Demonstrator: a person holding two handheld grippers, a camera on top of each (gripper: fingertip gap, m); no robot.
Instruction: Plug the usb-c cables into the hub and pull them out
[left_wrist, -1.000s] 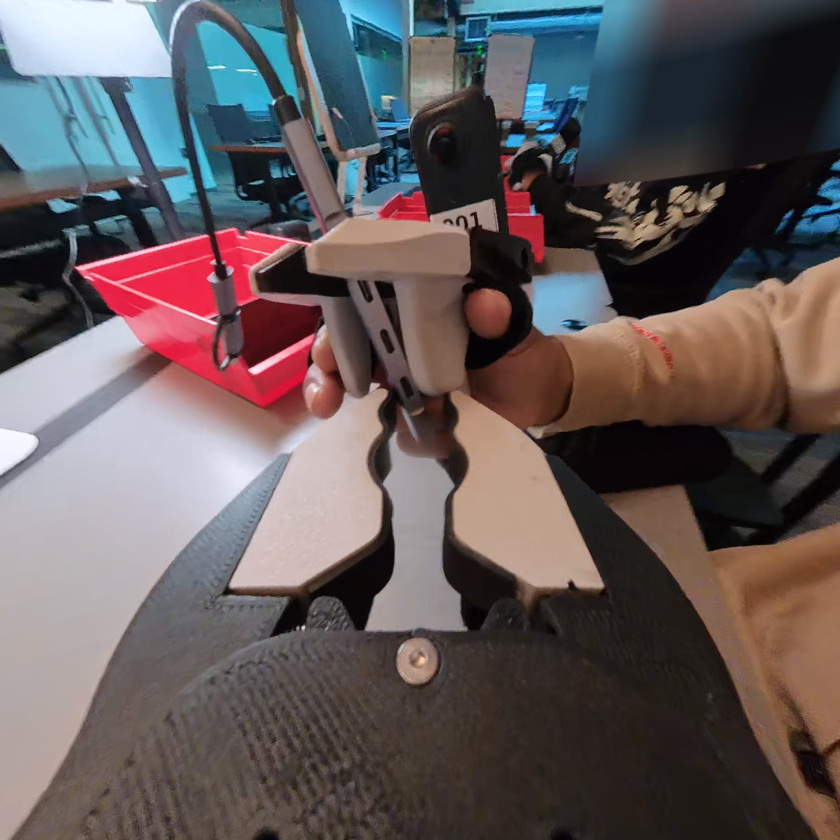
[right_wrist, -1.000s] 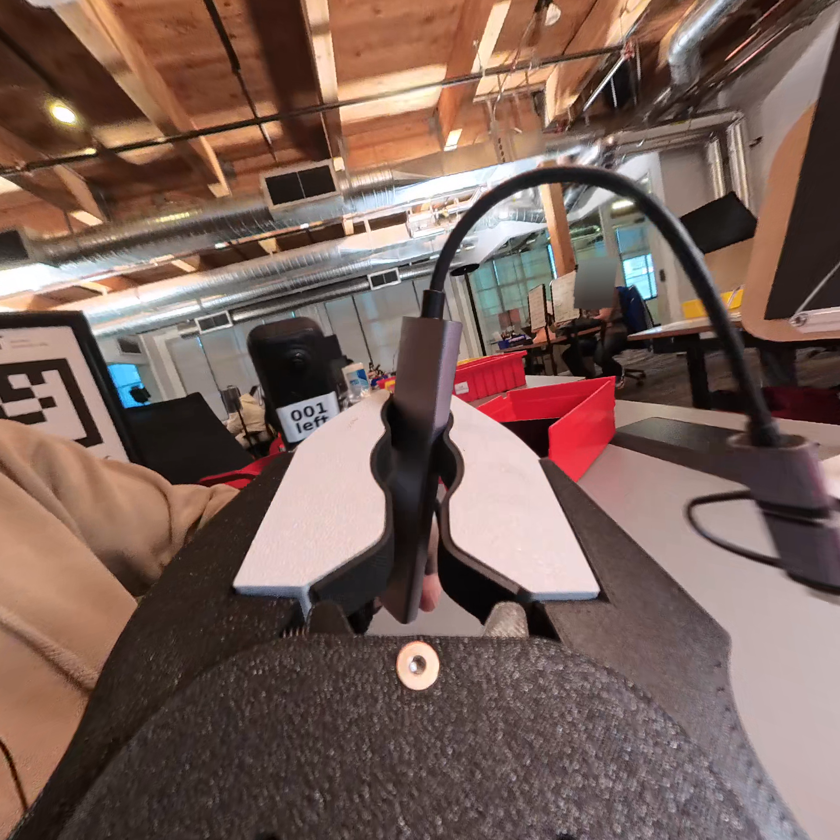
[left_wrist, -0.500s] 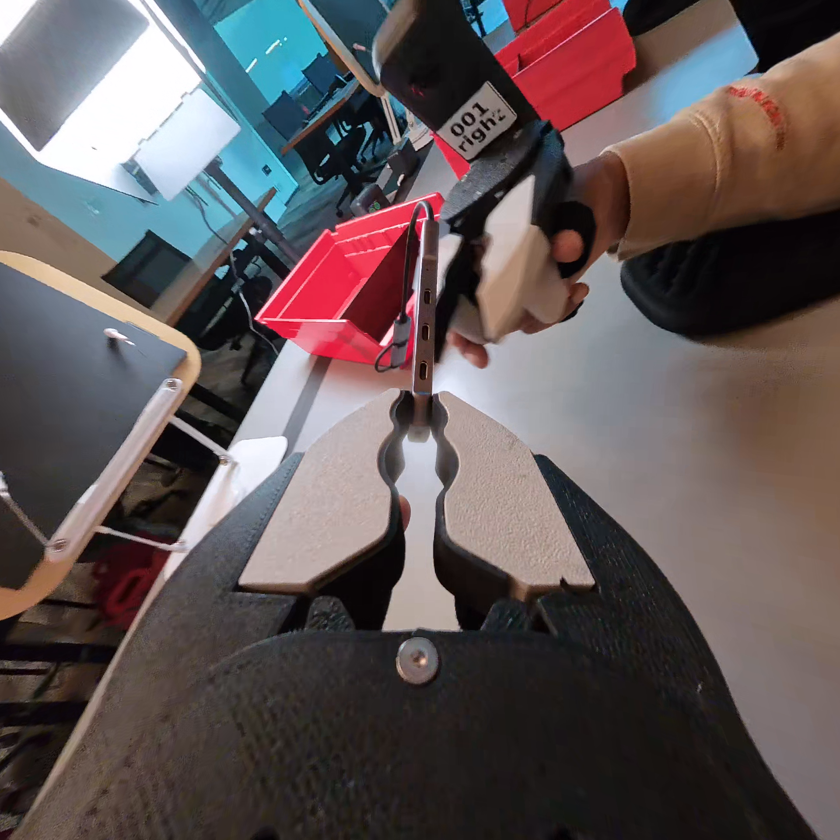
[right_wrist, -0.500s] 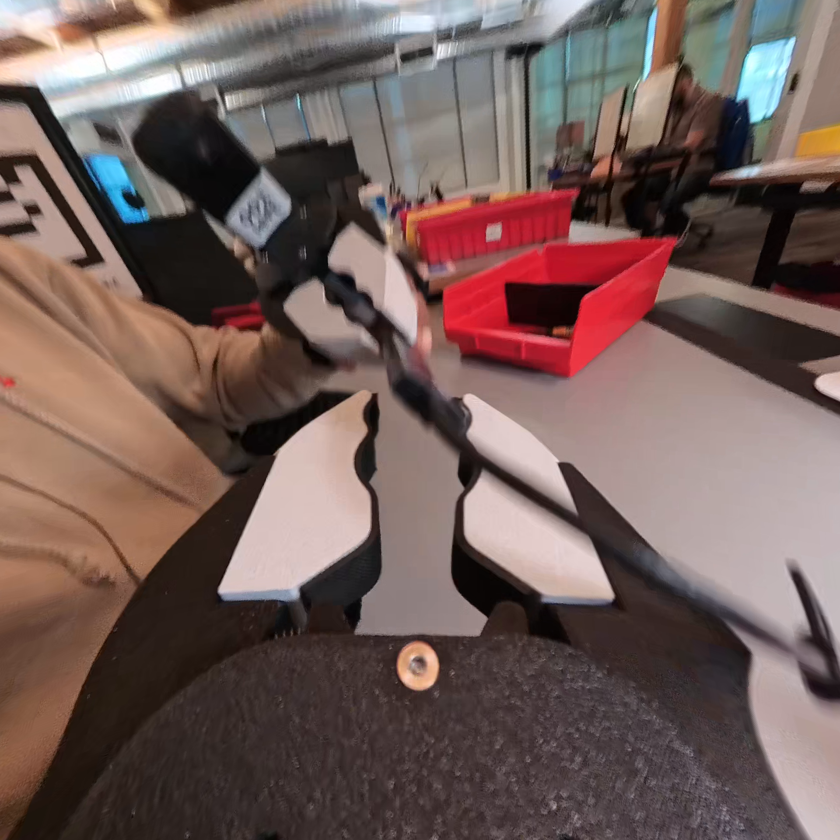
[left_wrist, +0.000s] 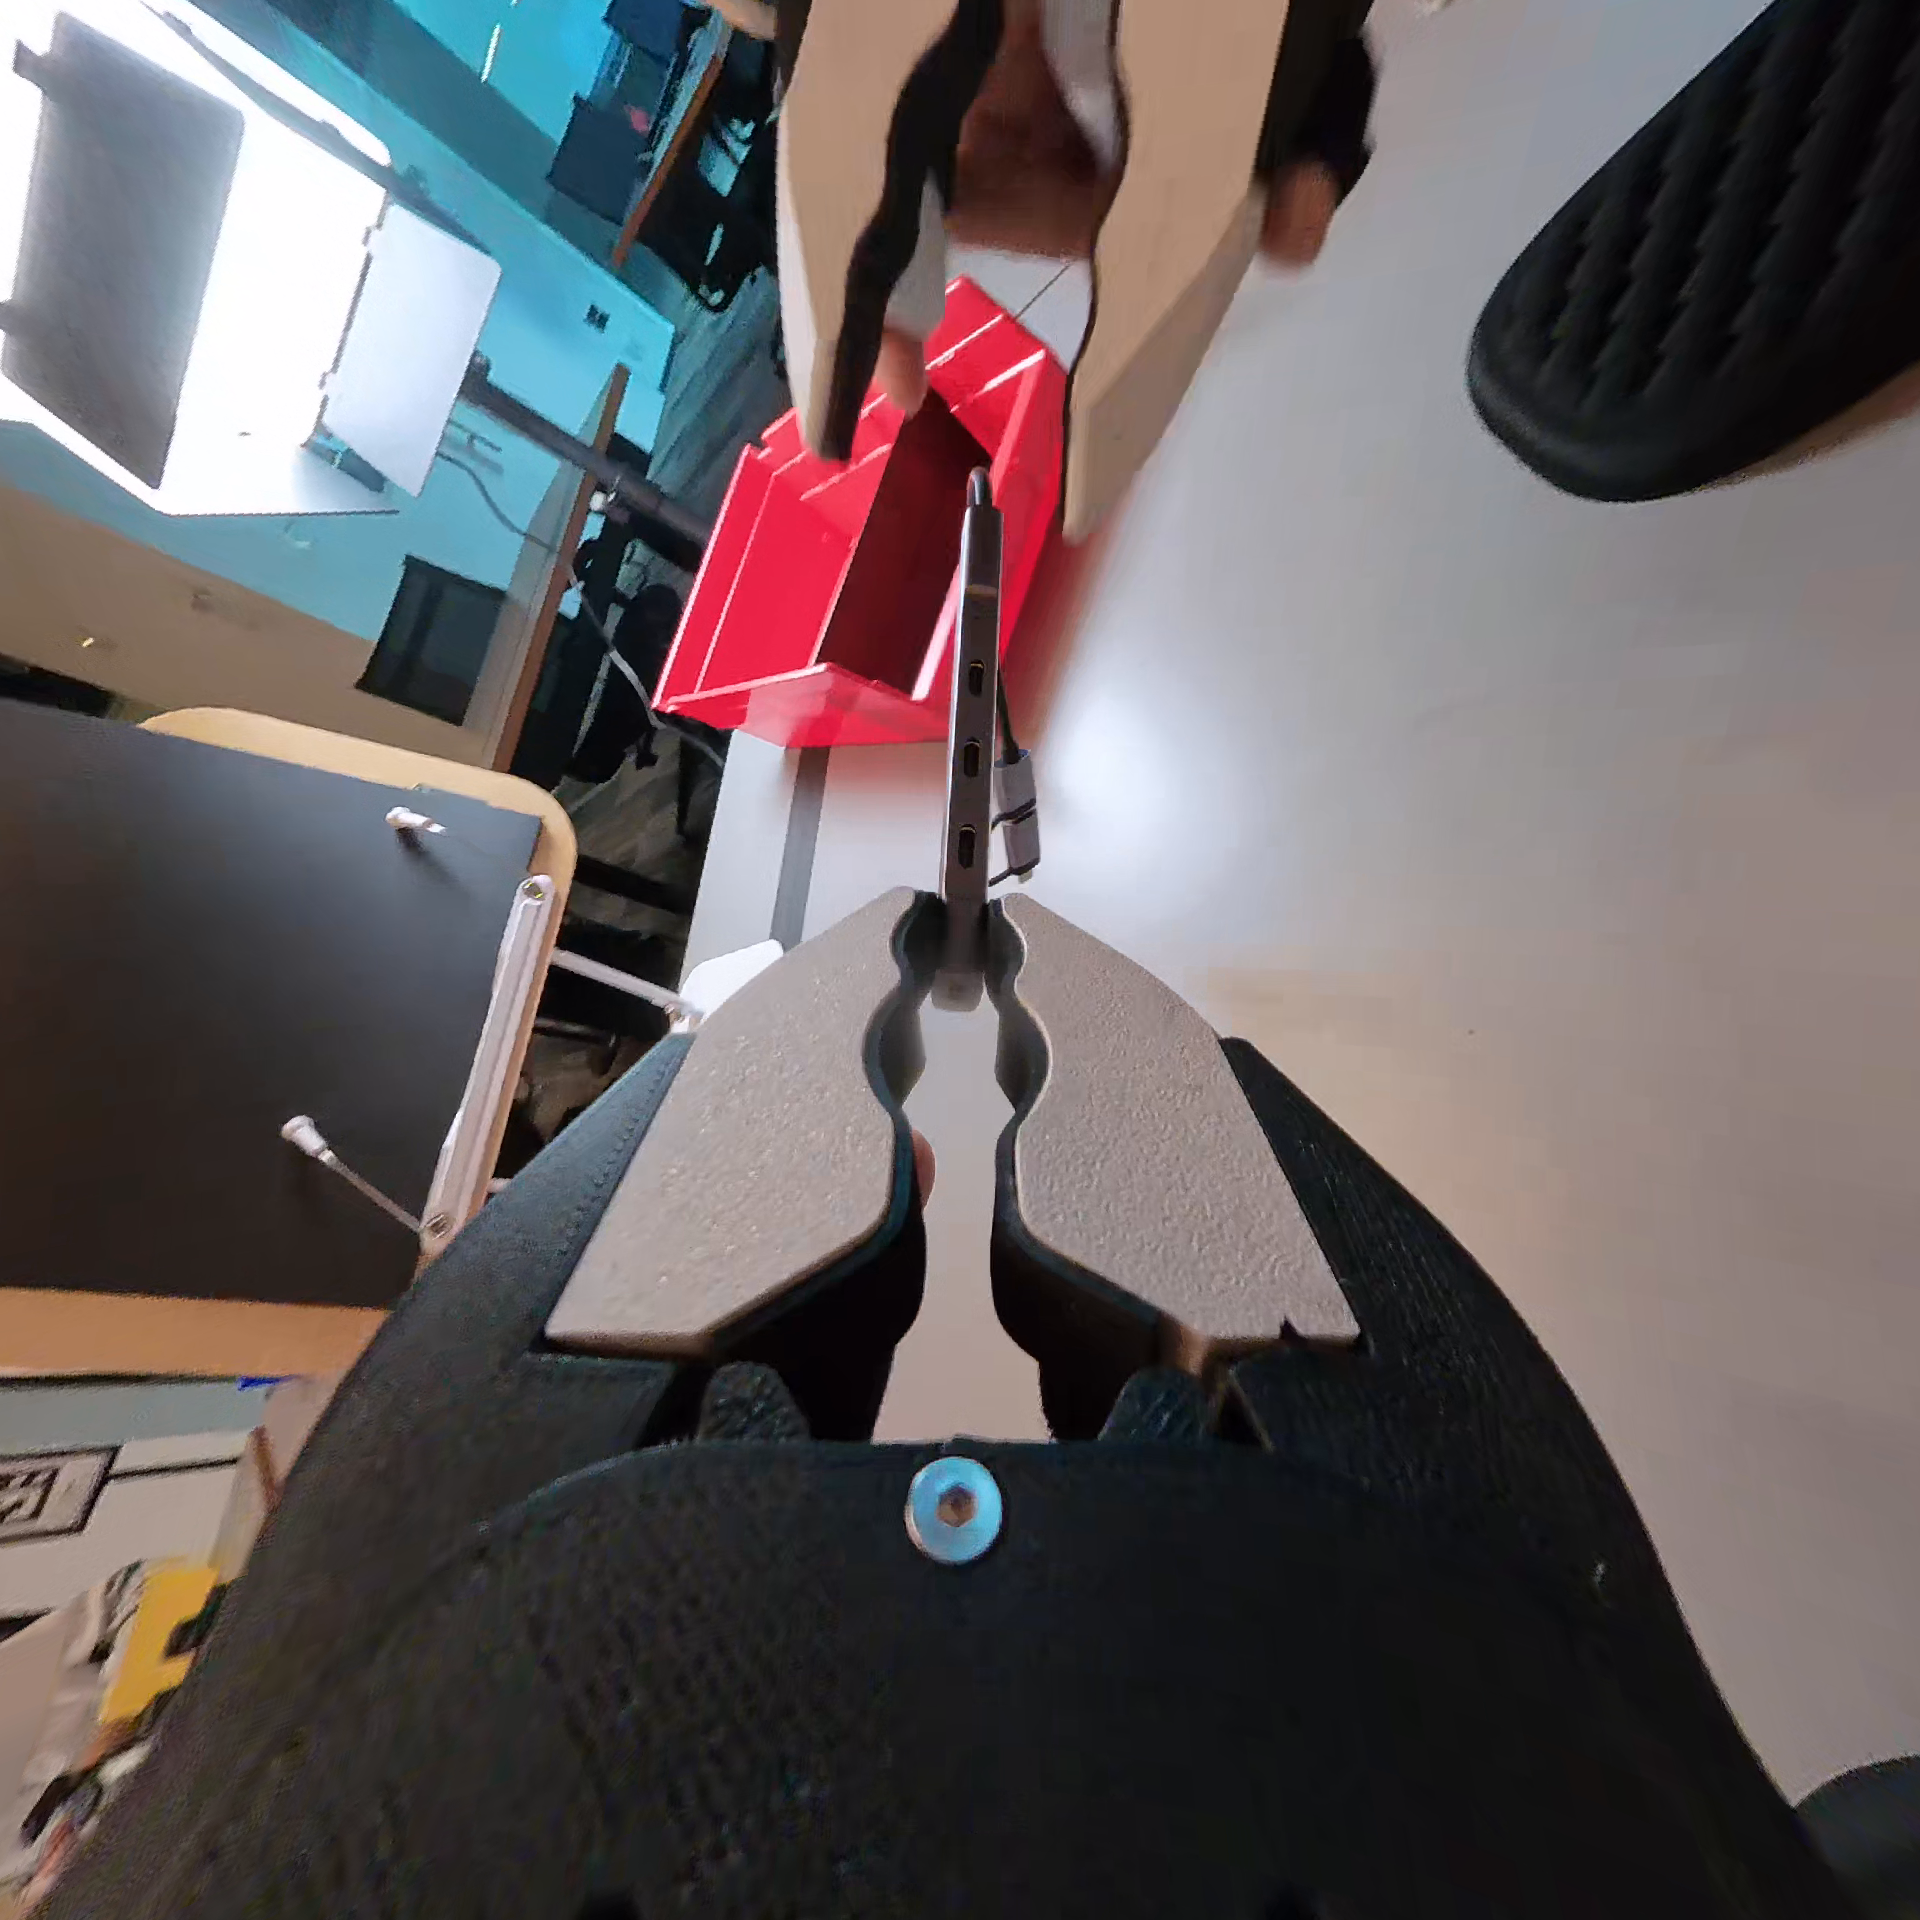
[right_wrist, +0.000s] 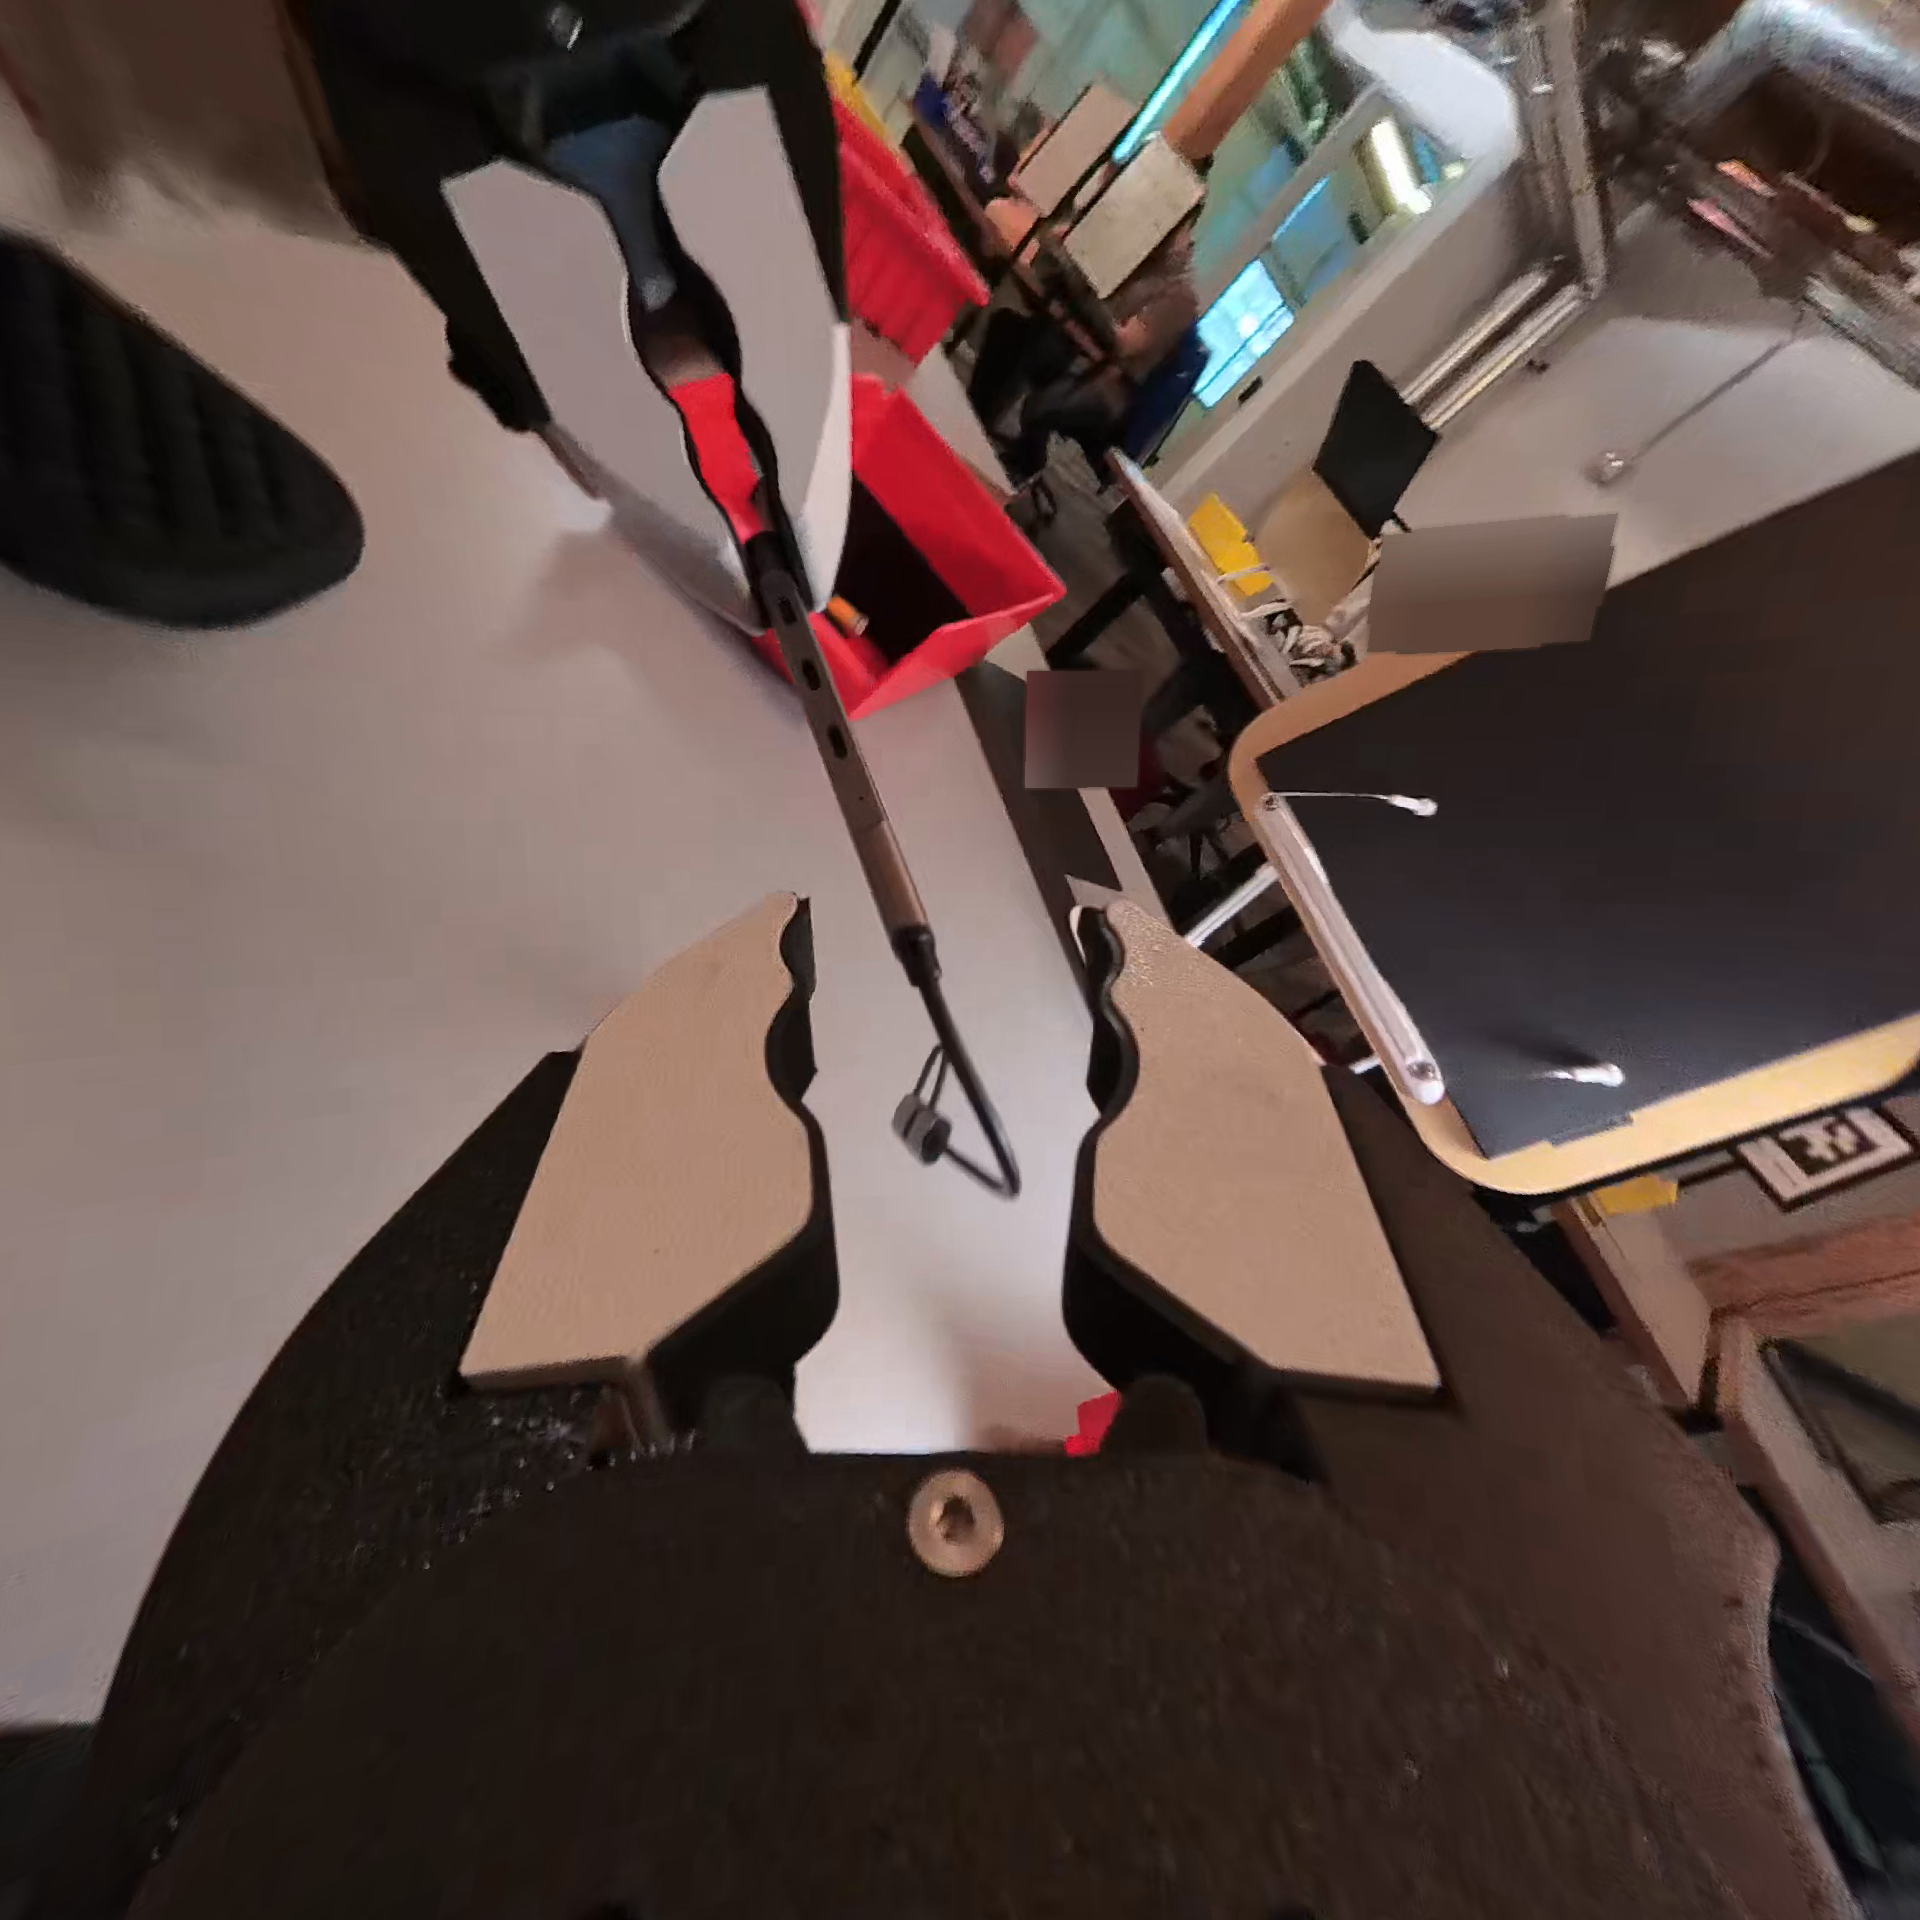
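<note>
1. Grey slim hub is clamped at its near end by the left tool; jaws nearly closed on it, the rest sticking out forward, edge-on.
2. Hub edge facing the left wrist camera shows three small ports in a row.
3. Short black cable runs from the hub's far end back along its right side and ends in a grey plug hanging just beside the hub body. Cannot tell whether that plug is seated in a port.
4. Right tool has jaws spread wide, gripping nothing. Hub's cable end and the cable loop sit between and just ahead of its fingertips, no contact visible.
5. In the right wrist view the left tool is at the top, pinching the hub's far end; the hub slants down toward the right camera.
6. In the left wrist view the right tool is at the top, blurred, fingers apart, just beyond the hub's tip.
7. Pale grey surface below both tools. Red bin sits on it behind the hub.
8. Black board with a tan edge stands off to the side.
</note>
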